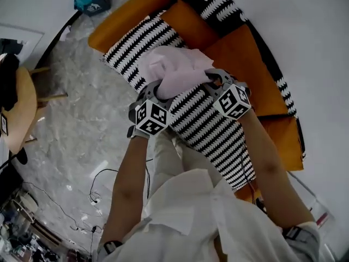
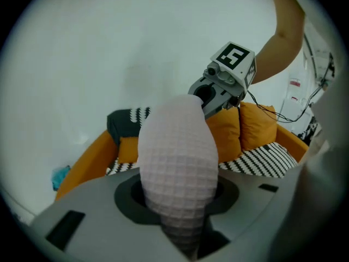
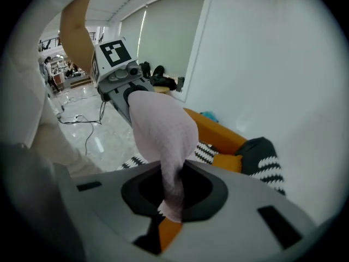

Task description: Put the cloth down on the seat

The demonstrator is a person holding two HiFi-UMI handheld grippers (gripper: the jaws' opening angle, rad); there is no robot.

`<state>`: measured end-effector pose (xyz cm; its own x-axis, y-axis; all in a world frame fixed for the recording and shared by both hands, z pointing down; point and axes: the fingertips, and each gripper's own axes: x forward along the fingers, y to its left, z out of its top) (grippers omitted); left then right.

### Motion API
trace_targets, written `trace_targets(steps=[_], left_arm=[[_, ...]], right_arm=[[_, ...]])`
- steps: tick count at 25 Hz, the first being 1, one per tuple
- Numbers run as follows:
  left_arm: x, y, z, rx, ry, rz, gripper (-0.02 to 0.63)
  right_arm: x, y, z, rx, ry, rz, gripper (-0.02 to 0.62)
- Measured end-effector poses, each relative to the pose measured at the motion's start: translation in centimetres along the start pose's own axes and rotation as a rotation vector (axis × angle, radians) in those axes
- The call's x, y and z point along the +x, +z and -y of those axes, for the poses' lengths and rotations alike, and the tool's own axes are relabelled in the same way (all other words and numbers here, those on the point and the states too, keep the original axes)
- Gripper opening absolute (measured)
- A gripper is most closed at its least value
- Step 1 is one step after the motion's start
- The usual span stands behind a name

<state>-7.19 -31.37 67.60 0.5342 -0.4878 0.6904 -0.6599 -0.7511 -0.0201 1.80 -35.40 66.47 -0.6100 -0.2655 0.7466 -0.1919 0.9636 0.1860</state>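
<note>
Over the striped seat cushion point(image 1: 215, 132) of the orange sofa point(image 1: 234, 53), the pink waffle-weave cloth point(image 1: 177, 70) hangs bunched between both tools. The left tool point(image 1: 157, 91) clamps a thick fold and the right tool point(image 1: 211, 79) pinches a thin edge, likely so it lands spread out.

The striped seat point(image 1: 212, 130) lies open to approach from above (orange cushions point(image 1: 240, 53) crowd its back edge).
</note>
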Motion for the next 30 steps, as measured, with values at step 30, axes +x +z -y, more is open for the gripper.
trace_targets(steps=[30], left_arm=[[0.0, -11.1, -3.3, -0.406, 0.029, -0.108, 0.325]], right_arm=[[7.5, -2.1, 1.1, 0.164, 0.046, -0.238, 0.210]])
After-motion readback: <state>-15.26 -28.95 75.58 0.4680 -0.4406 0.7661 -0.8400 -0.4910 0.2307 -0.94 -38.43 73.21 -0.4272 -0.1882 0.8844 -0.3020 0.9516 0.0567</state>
